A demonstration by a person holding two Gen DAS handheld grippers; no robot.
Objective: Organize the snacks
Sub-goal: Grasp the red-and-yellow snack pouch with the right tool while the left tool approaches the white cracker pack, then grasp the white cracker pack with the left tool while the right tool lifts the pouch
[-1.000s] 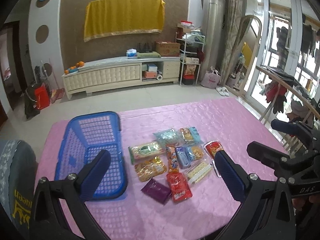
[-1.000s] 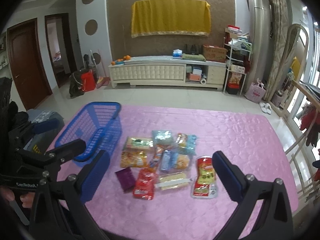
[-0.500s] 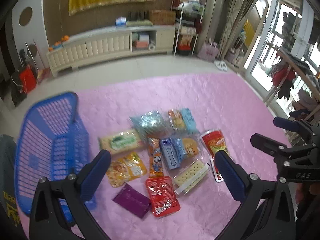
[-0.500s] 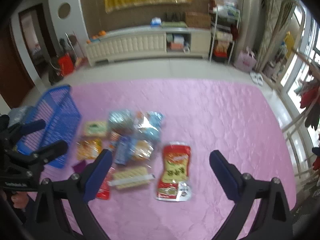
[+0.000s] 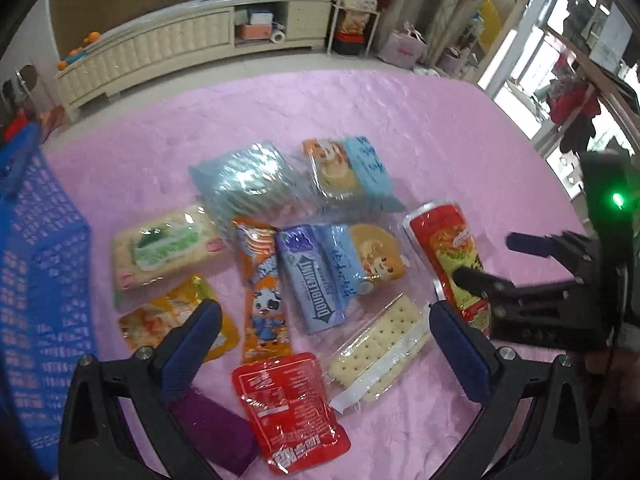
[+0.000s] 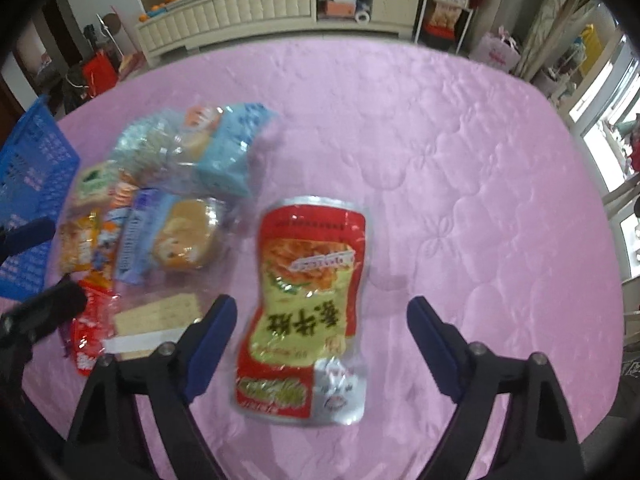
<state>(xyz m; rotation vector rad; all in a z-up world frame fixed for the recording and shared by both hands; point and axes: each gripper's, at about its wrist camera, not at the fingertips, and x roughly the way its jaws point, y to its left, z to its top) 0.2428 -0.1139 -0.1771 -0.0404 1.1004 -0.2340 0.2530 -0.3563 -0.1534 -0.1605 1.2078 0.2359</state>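
Observation:
Several snack packets lie in a cluster on the pink tablecloth (image 5: 420, 120). My left gripper (image 5: 320, 312) is open above the cluster, over a cracker pack (image 5: 378, 354), a small red packet (image 5: 288, 408) and a blue gum pack (image 5: 316, 276). My right gripper (image 6: 320, 308) is open and low over a tall red and yellow pouch (image 6: 308, 292), its fingers on either side of it. That pouch also shows in the left wrist view (image 5: 444, 240). A blue basket (image 5: 36, 280) stands at the left; it also shows in the right wrist view (image 6: 28, 184).
A purple packet (image 5: 216, 436), a yellow packet (image 5: 160, 320), a green cracker pack (image 5: 164, 244) and a clear cookie bag (image 5: 248, 184) lie around. The right gripper shows at the right edge of the left wrist view (image 5: 520, 260). A cream cabinet (image 6: 248, 4) stands beyond the table.
Both grippers have moved forward and down toward the snacks. The right gripper now brackets the red and yellow pouch. Both stay open.

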